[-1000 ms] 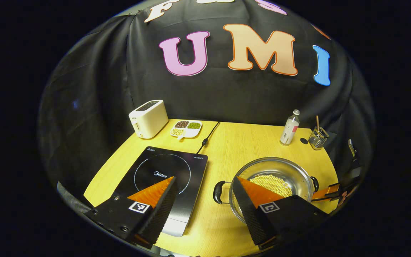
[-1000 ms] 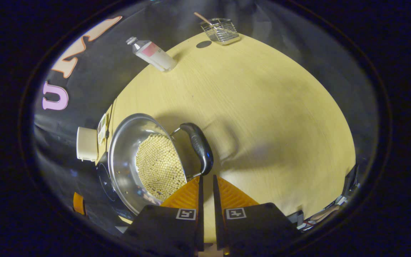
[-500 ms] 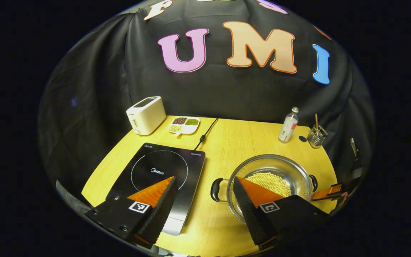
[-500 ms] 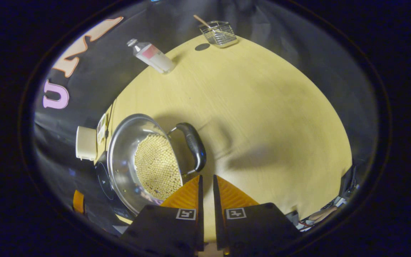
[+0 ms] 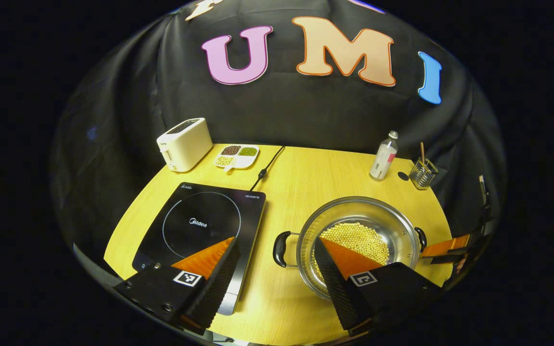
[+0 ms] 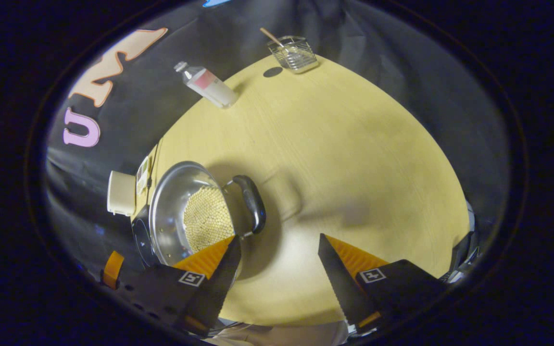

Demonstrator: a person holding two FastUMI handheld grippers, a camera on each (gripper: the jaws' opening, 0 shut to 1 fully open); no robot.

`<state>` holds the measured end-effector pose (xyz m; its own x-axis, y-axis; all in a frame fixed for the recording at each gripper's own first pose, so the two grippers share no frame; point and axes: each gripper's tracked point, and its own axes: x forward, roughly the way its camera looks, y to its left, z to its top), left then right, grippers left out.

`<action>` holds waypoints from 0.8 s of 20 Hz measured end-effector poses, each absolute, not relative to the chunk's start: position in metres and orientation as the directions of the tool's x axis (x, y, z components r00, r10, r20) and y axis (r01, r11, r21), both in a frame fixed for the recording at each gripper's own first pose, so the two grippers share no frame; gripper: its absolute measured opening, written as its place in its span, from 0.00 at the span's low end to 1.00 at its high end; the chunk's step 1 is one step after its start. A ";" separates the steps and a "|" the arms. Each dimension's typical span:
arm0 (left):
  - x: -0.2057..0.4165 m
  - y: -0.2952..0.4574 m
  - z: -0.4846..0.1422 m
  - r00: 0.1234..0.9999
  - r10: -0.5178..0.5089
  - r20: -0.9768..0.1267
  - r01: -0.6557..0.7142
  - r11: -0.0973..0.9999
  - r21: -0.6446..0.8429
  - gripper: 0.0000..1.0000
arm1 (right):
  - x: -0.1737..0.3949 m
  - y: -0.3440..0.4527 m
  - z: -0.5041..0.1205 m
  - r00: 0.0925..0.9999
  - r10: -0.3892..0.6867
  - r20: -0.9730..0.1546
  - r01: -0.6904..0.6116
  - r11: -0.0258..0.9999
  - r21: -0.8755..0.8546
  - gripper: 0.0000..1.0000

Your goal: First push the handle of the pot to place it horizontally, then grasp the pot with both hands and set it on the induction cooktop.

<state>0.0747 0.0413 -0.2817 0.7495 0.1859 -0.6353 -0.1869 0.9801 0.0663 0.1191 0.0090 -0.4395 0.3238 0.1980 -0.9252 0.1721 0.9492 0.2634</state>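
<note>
The right tool point(image 6: 279, 262), which was pressed together half a second ago with its tips just beside the pot's near handle point(image 6: 254, 203), is now standing with its fingers wide apart and sitting a little back from that handle. The left tool point(image 5: 274, 262) is keeping its fingers spread apart as before, holding nothing, and it is hanging higher and farther back than a second ago. To my eye the handles are now lying level to either side of the pot point(image 5: 358, 240), so the push looks finished and the two-handed grasp is coming next; the right fingers opening is fitting that.

The pot is sitting on the desk point(image 5: 306, 182) toward its front right, just beside the induction cooktop point(image 5: 200, 226), not on it. It is a round, shiny steel bowl shape with a thin rolled rim and two dark looped side handles, the left one point(image 5: 279, 248) pointing at the cooktop. Small pale yellow beans are lying in a flat layer across its bottom. The cooktop is a flat, glossy black slab with a thin ring marked on it, lying near the desk's front left edge. The desk is showing a smooth pale wood grain
</note>
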 end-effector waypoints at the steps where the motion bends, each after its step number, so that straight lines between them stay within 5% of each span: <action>1: 0.076 0.041 -0.285 0.745 0.177 -0.643 -0.180 0.982 0.062 0.96 | 0.122 0.011 -0.438 0.329 0.203 -0.922 0.156 0.952 0.265 1.00; 3: 0.079 0.035 -0.293 0.730 0.156 -0.666 -0.165 0.985 0.051 0.96 | 0.129 0.014 -0.436 0.330 0.207 -0.921 0.123 0.958 0.259 0.94; 16: 0.102 0.037 -0.354 0.574 0.089 -0.814 -0.130 0.991 0.017 0.96 | 0.156 0.057 -0.466 0.239 0.289 -0.927 0.035 0.951 0.306 1.00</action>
